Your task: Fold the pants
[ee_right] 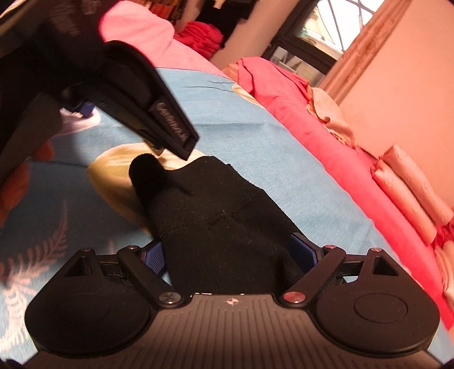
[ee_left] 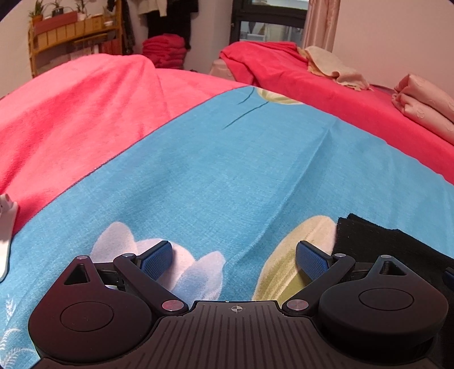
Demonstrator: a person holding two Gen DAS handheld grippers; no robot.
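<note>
The black pants (ee_right: 221, 215) lie on a blue flowered sheet (ee_right: 255, 142). In the right wrist view they run between the two blue pads of my right gripper (ee_right: 231, 255), whose jaws stand wide apart around the cloth without pinching it. A folded edge of the pants (ee_left: 391, 247) shows at the right of the left wrist view. My left gripper (ee_left: 234, 255) is open and empty, low over the sheet (ee_left: 227, 170), just left of the pants. The body of the left gripper (ee_right: 127, 93) hangs at the upper left of the right wrist view.
A pink-red blanket (ee_left: 71, 113) covers the bed to the left and back. Folded peach cloths (ee_left: 422, 105) lie at the right by the wall. A red pile (ee_left: 164, 51), a wooden shelf (ee_left: 71, 34) and a window (ee_left: 266, 25) stand behind.
</note>
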